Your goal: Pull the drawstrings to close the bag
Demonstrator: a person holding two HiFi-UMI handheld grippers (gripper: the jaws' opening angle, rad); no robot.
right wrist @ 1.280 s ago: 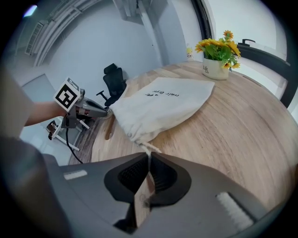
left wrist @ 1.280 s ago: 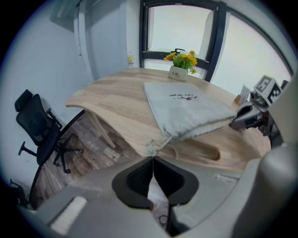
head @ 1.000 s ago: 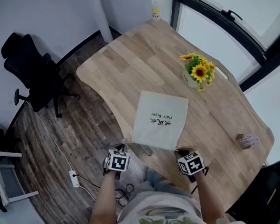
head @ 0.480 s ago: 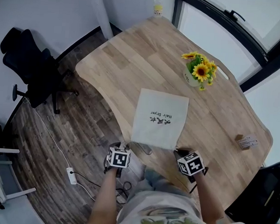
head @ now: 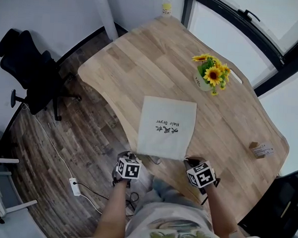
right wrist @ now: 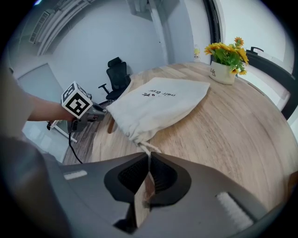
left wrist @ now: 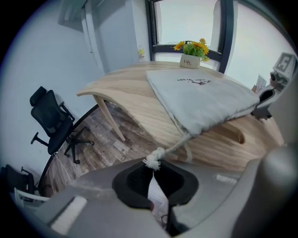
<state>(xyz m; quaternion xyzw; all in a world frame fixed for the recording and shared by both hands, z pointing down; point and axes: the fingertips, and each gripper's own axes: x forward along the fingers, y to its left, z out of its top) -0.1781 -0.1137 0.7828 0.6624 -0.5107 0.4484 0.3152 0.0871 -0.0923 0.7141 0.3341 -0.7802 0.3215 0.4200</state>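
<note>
1. Left: my left gripper [left wrist: 152,172] has just been closing. Its jaws are now together on the left drawstring [left wrist: 173,147], w/ the frayed knot right at the tips. I judge the knot is there as a stop, so the cord won't slip when I pull.
2. Centre: the bag [head: 166,127], pale cloth w/ small dark print, lies flat on the wooden table [head: 230,121]. Its mouth is at the near edge, facing me, so each cord runs straight out to a gripper. Mouth mostly ungathered, so prob. the pull has barely started.
3. Right: my right gripper [right wrist: 148,163] has its jaws clamped on the right drawstring [right wrist: 148,149], close to the bag's corner. That corner is puckered a little.
4. Hard to see:
   - in the head view the marker cubes cover both sets of jaws;
   - in the left gripper view the cord below the knot is lost betw. the pads;
   - how much right cord sits inside the jaws, can't tell;
   - what's in the bag, hidden;
   - the print is too small to read for sure.
</note>
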